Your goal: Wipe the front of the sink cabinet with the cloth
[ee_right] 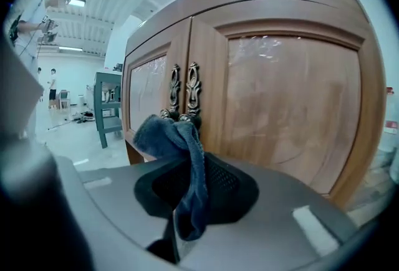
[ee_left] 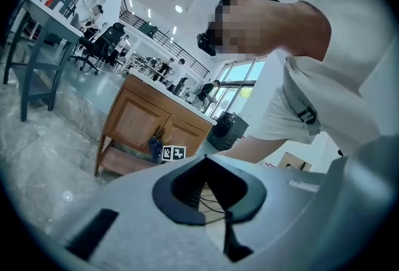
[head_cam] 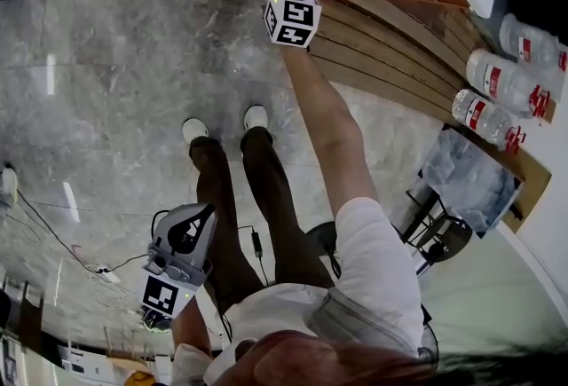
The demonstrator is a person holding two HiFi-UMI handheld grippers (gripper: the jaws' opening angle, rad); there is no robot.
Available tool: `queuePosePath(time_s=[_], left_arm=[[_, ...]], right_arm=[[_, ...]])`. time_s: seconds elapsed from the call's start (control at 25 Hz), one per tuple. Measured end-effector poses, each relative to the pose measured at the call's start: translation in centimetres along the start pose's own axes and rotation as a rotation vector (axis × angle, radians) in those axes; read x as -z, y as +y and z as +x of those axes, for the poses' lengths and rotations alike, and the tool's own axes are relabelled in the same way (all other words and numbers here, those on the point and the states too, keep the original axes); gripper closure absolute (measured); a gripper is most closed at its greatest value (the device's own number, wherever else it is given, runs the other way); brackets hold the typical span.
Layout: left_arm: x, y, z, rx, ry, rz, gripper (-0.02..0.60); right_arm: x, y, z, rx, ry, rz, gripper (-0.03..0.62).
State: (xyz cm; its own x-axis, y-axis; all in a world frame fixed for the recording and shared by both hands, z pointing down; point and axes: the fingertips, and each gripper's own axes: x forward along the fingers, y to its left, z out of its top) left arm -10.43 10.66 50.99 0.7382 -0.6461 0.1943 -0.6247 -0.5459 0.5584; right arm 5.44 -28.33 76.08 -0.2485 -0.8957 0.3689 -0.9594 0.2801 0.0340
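My right gripper (ee_right: pixel 186 142) pinches one cloth (ee_right: pixel 167 134) by sink cabinet's (ee_right: pixel 287 108) two handles (ee_right: pixel 192 90). Left gripper (ee_left: pixel 204 161) jaws pressed together, empty. Three bottles (head_cam: pixel 499 80) on the shelf.

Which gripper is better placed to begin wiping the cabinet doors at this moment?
Right. The right tongs grip the blue cloth directly in front of the cabinet door, near its handles. The left tongs hold nothing and hang low by the person's leg, away from the cabinet.

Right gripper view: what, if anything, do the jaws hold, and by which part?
The right gripper is shut on the dark blue fuzzy cloth, pinched at a bunched fold; one end bulges above the jaws.
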Motion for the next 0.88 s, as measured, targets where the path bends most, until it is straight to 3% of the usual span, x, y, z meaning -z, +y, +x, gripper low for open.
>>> queuePosePath(time_s=[0.28, 0.64, 0.88], left_arm=[[0.5, -2.6, 2.3, 0.041, 0.03, 0.019, 0.578], [1.6, -6.5, 5.4, 0.112, 0.079, 0.07, 0.578], [2.5, -8.5, 6.8, 0.129, 0.101, 0.094, 0.578]], right_arm=[[0.5, -10.1, -4.3, 0.176, -0.011, 0.114, 0.526], [2.3, -17.4, -8.3, 0.252, 0.01, 0.131, 0.526], [3.3, -19.6, -10.4, 0.23, 0.016, 0.113, 0.525]])
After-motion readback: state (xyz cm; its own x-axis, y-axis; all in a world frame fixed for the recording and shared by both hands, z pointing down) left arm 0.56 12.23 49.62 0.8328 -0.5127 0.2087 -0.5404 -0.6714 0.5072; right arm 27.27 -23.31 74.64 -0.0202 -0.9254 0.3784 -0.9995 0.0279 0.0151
